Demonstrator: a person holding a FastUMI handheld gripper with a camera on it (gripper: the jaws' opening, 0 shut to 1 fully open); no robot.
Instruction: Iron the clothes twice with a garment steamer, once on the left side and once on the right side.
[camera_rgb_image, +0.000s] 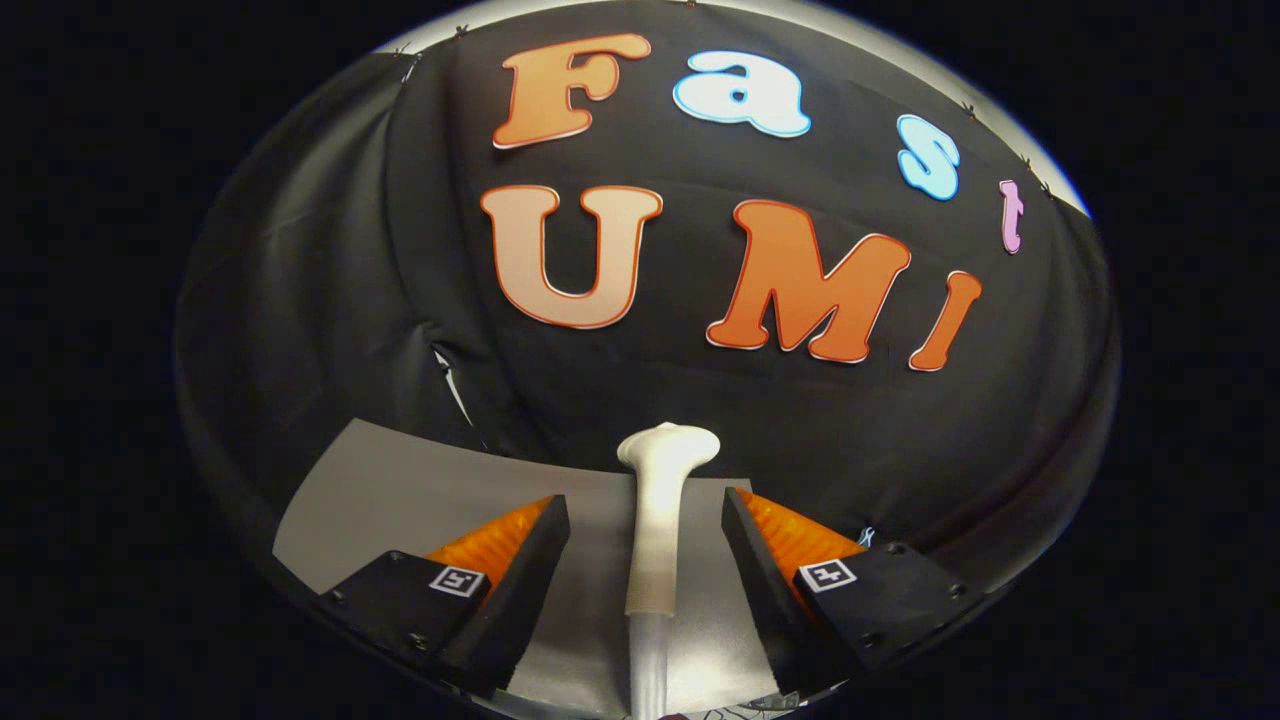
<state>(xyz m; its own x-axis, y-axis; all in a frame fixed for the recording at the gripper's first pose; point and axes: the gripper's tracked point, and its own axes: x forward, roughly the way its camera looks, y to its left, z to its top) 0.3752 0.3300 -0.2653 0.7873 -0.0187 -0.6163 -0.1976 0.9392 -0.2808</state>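
The white garment steamer (660, 520) between the open fingers of the gripper (645, 560) looks like smooth, slightly glossy plastic, its near handle part shinier. The grey table surface (400, 480) beneath is matt and even. The far black wall cloth (330, 280) is wrinkled, dull fabric.

Standing open, the gripper (646, 545), fingers apart and touching nothing. Rising between them, clear gaps on both sides, the white garment steamer (658, 520), blocking the straight path ahead. Lying underneath, a grey surface (400, 480), bare to the left. Closing off everything beyond, the black cloth wall (330, 300).
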